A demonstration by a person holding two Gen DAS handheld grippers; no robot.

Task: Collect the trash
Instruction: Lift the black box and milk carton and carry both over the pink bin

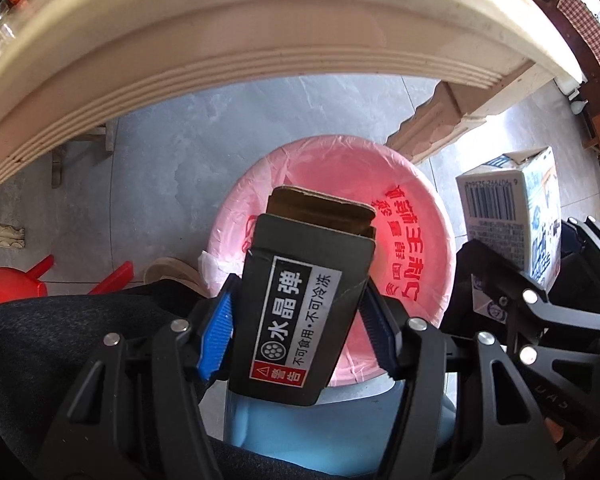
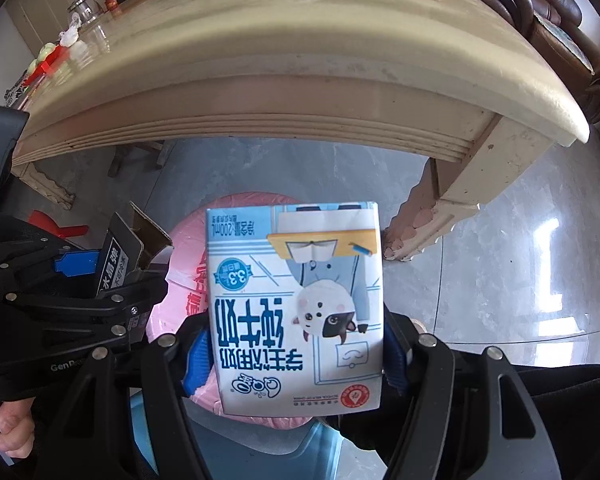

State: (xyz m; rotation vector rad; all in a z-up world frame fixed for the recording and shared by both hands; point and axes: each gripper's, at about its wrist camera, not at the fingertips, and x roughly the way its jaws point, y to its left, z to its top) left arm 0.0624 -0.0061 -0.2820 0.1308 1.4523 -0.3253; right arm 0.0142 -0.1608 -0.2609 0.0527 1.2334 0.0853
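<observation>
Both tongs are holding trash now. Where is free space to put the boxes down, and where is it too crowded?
Free: the pink-lined bin mouth, open beyond the black box, and bare grey floor right of the table leg. Crowded: both tongs sit side by side above the bin, the milk carton close beside the black box.

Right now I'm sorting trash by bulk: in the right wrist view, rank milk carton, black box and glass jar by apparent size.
1. milk carton, though nearest the camera
2. black box, partly hidden
3. glass jar, farthest away
</observation>
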